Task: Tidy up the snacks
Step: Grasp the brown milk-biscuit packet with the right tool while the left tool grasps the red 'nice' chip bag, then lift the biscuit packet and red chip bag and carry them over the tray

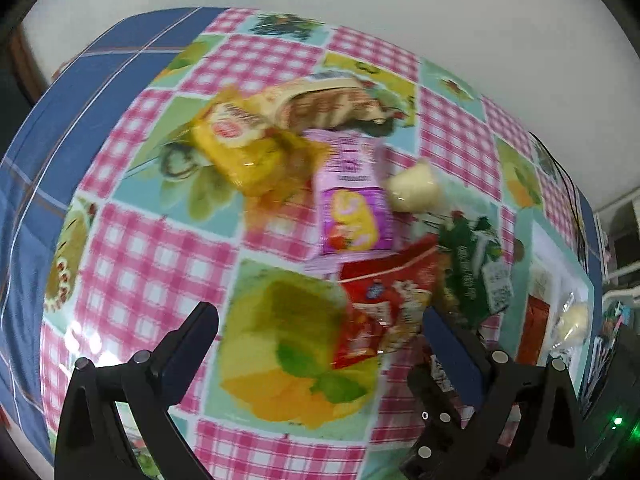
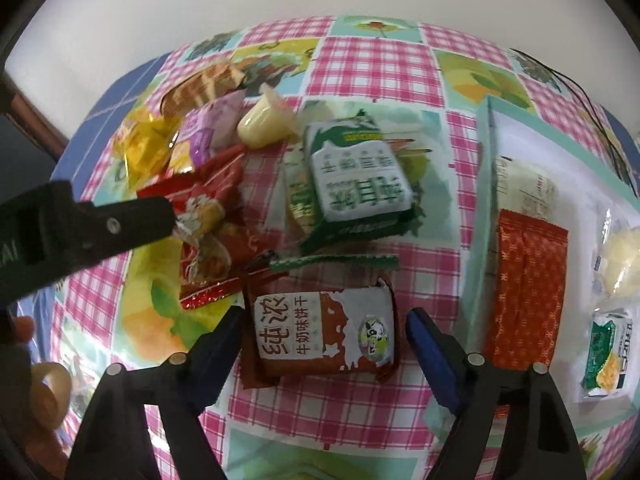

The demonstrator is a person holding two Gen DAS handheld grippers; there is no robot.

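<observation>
A pile of snack packets lies on the checked tablecloth (image 2: 360,60). My right gripper (image 2: 324,344) is open, its jaws on either side of a brown milk biscuit packet (image 2: 320,332) lying flat. My left gripper (image 1: 320,336) is open and empty just above the cloth, next to a red packet (image 1: 384,300); it shows in the right wrist view (image 2: 120,220) reaching toward that red packet (image 2: 208,216). Beyond lie a green and white packet (image 2: 356,176), a purple packet (image 1: 352,204), a yellow packet (image 1: 240,140) and a pale jelly cup (image 2: 260,124).
A white tray (image 2: 520,140) at the right holds an orange packet (image 2: 528,292), a small green packet (image 2: 608,352) and a clear wrapped snack (image 2: 620,256). A brown striped packet (image 1: 332,104) lies at the far side. A blue cloth (image 1: 60,128) covers the table's left edge.
</observation>
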